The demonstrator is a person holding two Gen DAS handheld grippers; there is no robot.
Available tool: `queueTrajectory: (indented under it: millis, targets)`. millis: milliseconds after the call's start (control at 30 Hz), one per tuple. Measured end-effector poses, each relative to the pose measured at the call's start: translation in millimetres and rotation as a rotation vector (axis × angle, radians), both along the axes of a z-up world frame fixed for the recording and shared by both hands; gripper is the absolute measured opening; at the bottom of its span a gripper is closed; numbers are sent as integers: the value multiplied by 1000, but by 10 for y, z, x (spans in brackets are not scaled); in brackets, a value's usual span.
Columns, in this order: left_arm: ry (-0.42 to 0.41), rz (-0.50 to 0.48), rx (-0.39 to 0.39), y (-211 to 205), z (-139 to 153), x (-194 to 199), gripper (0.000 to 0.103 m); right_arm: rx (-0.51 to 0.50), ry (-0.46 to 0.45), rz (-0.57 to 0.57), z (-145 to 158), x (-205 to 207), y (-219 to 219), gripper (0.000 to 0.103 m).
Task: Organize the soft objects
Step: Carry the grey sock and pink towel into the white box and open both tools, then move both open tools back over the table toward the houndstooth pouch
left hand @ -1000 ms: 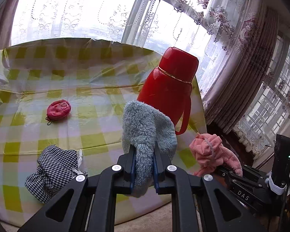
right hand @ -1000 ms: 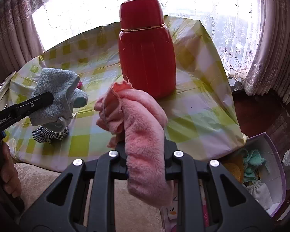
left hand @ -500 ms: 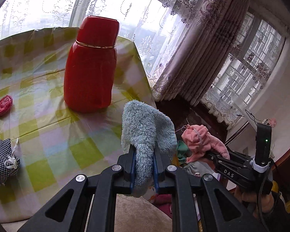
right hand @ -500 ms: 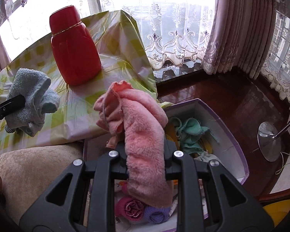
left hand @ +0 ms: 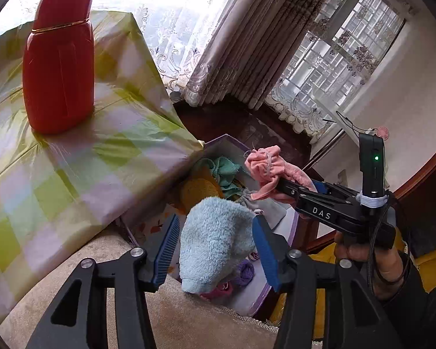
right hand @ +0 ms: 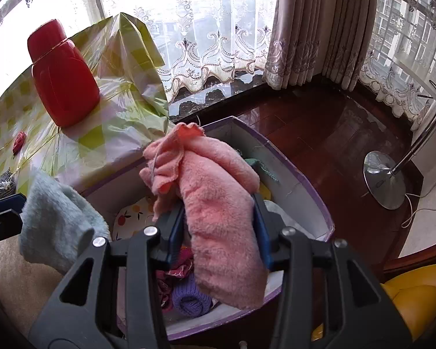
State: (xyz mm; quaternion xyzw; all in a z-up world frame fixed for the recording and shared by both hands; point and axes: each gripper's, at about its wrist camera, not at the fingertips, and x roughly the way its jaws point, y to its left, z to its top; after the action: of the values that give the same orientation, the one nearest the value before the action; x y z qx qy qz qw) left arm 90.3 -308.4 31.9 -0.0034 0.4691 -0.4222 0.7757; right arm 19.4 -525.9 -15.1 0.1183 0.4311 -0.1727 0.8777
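Two grippers over the purple-edged box (right hand: 302, 180) on the floor beside the checked table (left hand: 72, 168), evidently for dropping in with the soft things already there; red flask (left hand: 59, 58) left standing on the table. Left gripper (left hand: 215, 244) jaws just opened, blue fleece cloth (left hand: 215, 238) between them, clear of the left pad, possibly brushing the right. Right gripper (right hand: 218, 226) jaws also just opened, pink fleece cloth (right hand: 215, 203) still filling the gap, probably not yet free.

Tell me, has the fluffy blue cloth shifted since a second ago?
Yes. The blue cloth has swung from in front of the red flask on the table to above the purple box, the left gripper's jaws just opening.
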Motion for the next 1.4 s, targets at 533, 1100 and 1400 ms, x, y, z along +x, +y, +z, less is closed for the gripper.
queueTrajectory:
  millis: [533, 1100, 1400]
  targets:
    - [5, 114, -36, 295, 34, 167, 55, 1, -7, 44, 18, 118, 165, 63]
    - [-23, 451, -35, 1295, 20, 399, 55, -1, -34, 307, 62, 497, 1107, 63]
    - [-18, 619, -35, 1951, -3, 402, 55, 63, -33, 413, 39, 714, 1579, 63]
